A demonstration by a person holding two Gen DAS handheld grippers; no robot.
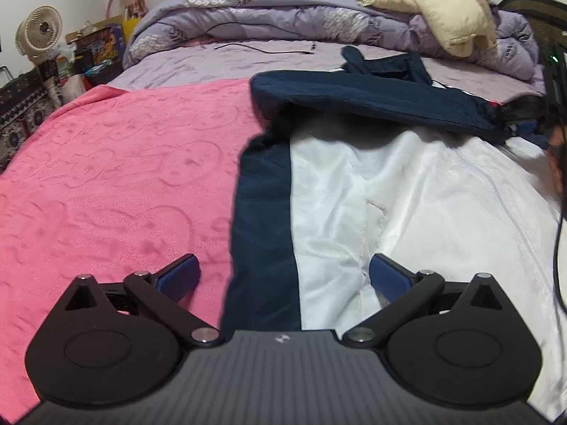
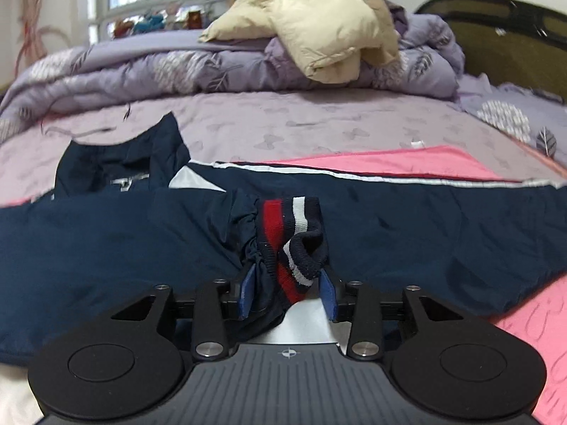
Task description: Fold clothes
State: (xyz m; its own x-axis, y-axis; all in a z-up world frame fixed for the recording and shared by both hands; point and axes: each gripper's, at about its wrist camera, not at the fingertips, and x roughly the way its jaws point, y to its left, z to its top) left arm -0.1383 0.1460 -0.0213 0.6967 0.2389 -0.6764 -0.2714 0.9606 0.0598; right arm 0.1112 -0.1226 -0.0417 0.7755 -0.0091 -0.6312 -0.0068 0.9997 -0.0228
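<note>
On the bed, right gripper (image 2: pixel 286 292) pinches jacket's ribbed cuff (image 2: pixel 296 248).

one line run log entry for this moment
fold clothes | left gripper open above jacket | right gripper shut on striped cuff

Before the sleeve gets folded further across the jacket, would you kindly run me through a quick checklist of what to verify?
1. Right claw grips the striped cuff: ok, cuff bunched between the fingers.
2. Left claw free: ok, open above the jacket edge, holding nothing.
3. Sleeve lies across the body: ok, though lifted off the white lining.
4. Lining smooth: not ok, wrinkled near the seam.
5. Collar end flat: not ok, bunched toward the quilt.
6. Landing spot for the cuff: cannot tell.
</note>
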